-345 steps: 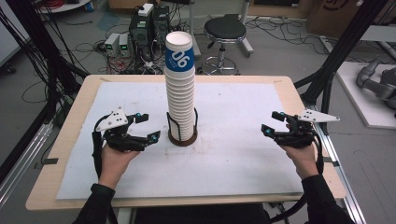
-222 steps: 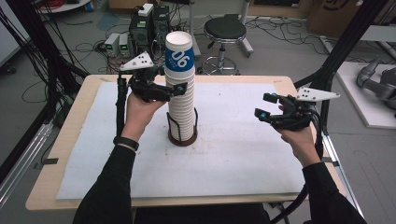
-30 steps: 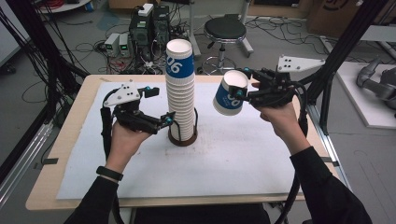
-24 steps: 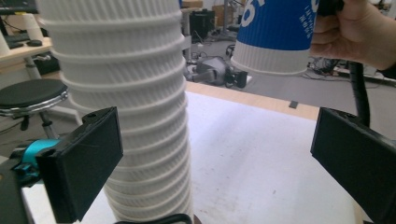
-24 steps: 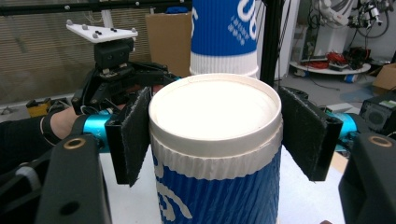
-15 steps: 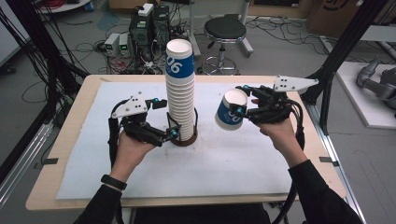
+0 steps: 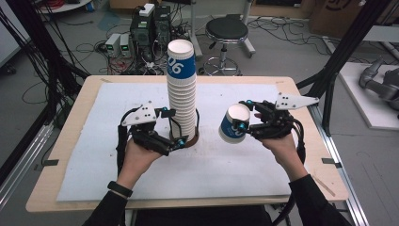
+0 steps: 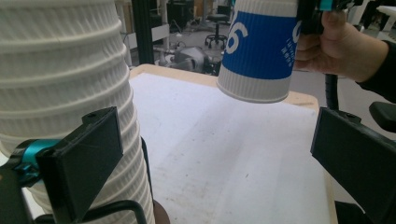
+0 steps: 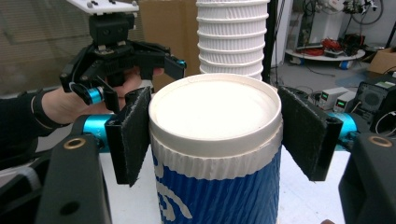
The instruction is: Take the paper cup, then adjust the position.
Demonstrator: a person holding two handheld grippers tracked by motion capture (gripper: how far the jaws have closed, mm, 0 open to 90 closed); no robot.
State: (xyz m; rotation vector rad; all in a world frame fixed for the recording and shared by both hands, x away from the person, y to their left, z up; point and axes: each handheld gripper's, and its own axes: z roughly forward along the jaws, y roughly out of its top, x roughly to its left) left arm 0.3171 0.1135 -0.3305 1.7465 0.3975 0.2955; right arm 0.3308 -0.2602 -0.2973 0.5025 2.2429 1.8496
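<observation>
Your left gripper's own view cuts the cup stack (image 8: pixel 65 93) off at the top and left edge, so you see just its ribbed lower wall, and your right gripper's view shows only a few of its rims (image 9: pixel 232 37) behind the cup you hold. In the high view the base ring (image 7: pixel 190 140) under the stack is mostly hidden by the stack and by your left gripper (image 7: pixel 170 128). The print on the held cup (image 7: pixel 233 124) is partly turned away, so only a piece of a white numeral reads on the blue band.

Your right gripper (image 9: pixel 212 135) holds that single cup: its fingers (image 9: pixel 133 135) press on opposite sides just under the rim, one pad at each side of the upturned white bottom in its own view. The cup hangs in the air, tilted, to the right of the stack and apart from it, above the white sheet (image 7: pixel 226 165) on the bench (image 7: pixel 75 127). From your left gripper's view the same cup (image 8: pixel 259 51) floats high at the far side, with your right hand (image 8: pixel 341 44) behind it.

Your left gripper's fingers (image 8: pixel 88 158) stand wide apart, gripping nothing. One finger sits just beside the lower wall of the stack; whether it touches the ribs is hard to tell. The other finger is well off to the side, over bare sheet.
</observation>
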